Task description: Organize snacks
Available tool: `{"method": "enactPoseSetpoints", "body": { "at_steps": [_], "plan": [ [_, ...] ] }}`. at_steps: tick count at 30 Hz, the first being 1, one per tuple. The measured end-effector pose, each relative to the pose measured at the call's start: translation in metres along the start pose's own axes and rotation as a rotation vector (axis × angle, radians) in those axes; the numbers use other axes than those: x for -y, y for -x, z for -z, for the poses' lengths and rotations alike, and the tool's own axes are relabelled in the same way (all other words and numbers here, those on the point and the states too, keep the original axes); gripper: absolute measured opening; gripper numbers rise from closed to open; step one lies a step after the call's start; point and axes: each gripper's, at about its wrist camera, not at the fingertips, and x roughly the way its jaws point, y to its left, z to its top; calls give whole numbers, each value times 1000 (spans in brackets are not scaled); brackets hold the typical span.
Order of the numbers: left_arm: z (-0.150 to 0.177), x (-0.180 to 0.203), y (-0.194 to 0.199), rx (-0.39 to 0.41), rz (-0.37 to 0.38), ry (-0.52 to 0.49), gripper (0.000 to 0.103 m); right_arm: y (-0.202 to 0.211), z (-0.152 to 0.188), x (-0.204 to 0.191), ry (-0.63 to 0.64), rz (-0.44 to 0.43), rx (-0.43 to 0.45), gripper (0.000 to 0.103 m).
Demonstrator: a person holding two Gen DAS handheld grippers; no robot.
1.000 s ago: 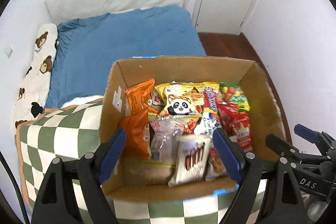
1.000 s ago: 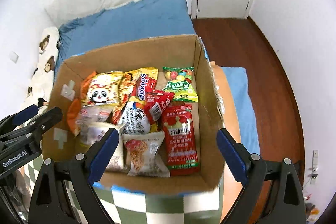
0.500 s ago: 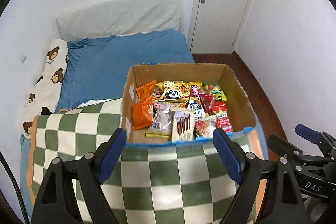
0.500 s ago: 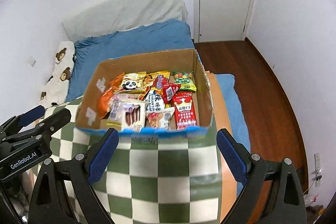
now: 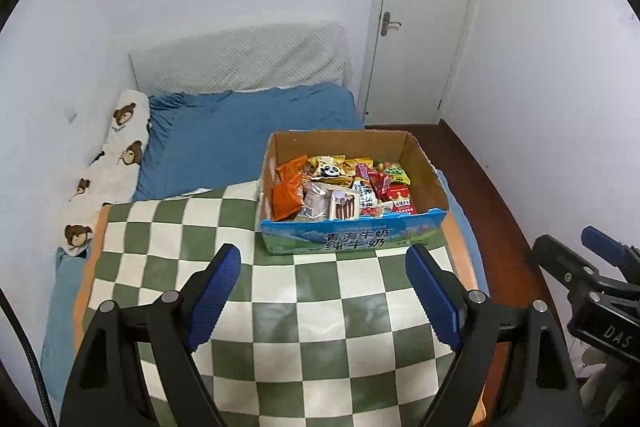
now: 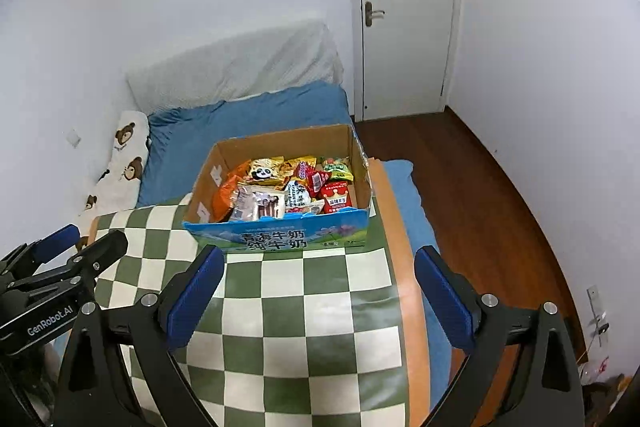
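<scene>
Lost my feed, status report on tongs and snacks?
Left tongs open, empty. Right tongs open, empty. Snacks all in cardboard box on checkered blanket. Nothing in the way.

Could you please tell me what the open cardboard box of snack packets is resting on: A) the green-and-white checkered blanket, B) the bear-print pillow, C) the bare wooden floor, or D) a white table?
A: the open cardboard box of snack packets sits on the far end of the green-and-white checkered blanket, beyond both open, empty grippers.
</scene>
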Motion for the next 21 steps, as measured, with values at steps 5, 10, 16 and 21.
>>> {"method": "enactPoseSetpoints", "body": {
  "at_steps": [5,10,16,21],
  "plan": [
    [8,1,29,31,-12,-4,84,37,9,-5,18,-3,37,98],
    [15,4,47,47,-9,-14,84,60,15,-7,22,-12,58,98],
    [19,6,46,40,-6,-10,84,64,16,-8,34,-13,57,98],
    [14,4,31,39,-18,8,84,53,12,-7,44,3,49,98]
  ]
}}
